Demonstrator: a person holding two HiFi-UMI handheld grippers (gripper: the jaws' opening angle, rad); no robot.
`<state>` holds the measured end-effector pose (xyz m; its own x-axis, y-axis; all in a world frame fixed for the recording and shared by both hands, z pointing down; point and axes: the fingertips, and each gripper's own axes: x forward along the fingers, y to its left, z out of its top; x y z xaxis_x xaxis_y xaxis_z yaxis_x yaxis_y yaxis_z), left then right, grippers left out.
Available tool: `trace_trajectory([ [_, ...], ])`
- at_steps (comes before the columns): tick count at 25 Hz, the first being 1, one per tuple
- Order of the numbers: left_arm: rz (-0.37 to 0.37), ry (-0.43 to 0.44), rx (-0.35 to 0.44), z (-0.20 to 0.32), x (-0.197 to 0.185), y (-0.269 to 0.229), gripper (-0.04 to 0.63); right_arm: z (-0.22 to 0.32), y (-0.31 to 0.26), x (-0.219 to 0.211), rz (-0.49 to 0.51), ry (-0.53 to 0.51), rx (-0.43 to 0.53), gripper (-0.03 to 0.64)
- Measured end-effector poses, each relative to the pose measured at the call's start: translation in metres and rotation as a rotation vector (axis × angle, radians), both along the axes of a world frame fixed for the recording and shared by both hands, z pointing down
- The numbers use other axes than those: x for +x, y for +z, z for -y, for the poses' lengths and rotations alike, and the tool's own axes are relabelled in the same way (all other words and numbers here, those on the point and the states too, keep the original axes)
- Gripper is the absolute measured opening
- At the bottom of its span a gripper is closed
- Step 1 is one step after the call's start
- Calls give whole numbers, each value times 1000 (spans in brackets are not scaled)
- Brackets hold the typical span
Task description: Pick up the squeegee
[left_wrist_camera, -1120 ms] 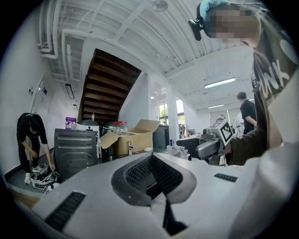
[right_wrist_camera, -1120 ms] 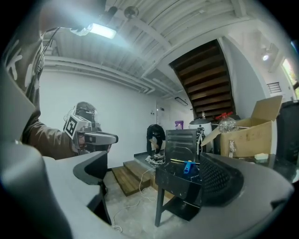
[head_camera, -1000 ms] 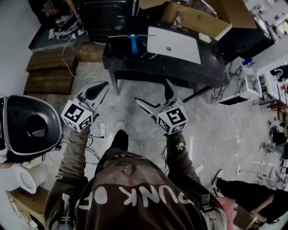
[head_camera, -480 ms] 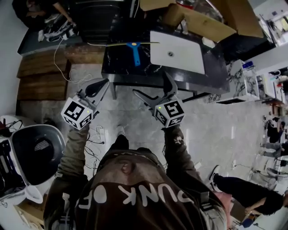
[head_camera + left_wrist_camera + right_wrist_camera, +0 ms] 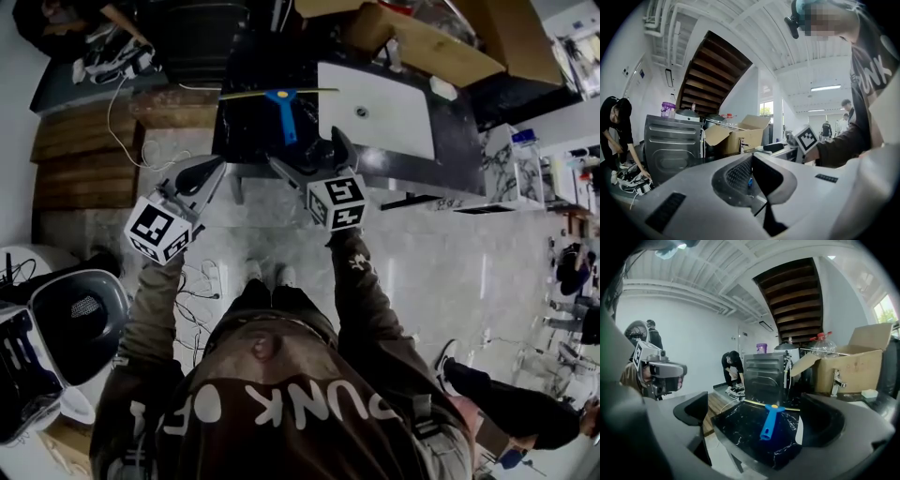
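On the black marble worktop [image 5: 246,131] the blue squeegee [image 5: 284,114] lies just ahead of the right tongs [image 5: 309,153], its handle pointing toward them and its blade crosswise at the far edge. Those tongs gape wide, empty and clear of it. The left tongs [image 5: 212,171], farther off, are pressed together on nothing.

Surface [image 5: 246,131]: black marbled top with a white sink [image 5: 375,108] set in it.
Box [image 5: 441,47]: open cardboard, behind sink.
Floor [image 5: 441,262]: pale tiles, loose cables [image 5: 192,281].
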<state>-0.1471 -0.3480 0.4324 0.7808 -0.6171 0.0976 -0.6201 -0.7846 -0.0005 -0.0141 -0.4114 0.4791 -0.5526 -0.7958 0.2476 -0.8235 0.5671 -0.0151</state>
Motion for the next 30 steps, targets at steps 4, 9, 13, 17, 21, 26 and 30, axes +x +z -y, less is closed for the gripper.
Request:
trace_trajectory([
  [4,-1,-9,-20,18,4,4,3,40,29,0,-47,29,-37,595],
  [9,9,-20,-38,41,10,15,3,89,72,-5,-91,43,-108,595],
  [13,13,-25,-61,56,16,22,3,119,103,-7,-120,67,-174,593],
  [17,12,-32,-78,65,20,27,3,140,130,-10,-157,89,-245,572],
  [21,12,-37,-88,70,22,31,3,148,151,-10,-194,110,-331,525],
  [26,10,-43,-90,74,21,32,3,152,171,-4,-234,141,-421,444],
  [30,10,-45,-90,75,20,31,3,152,176,-2,-251,148,-448,394],
])
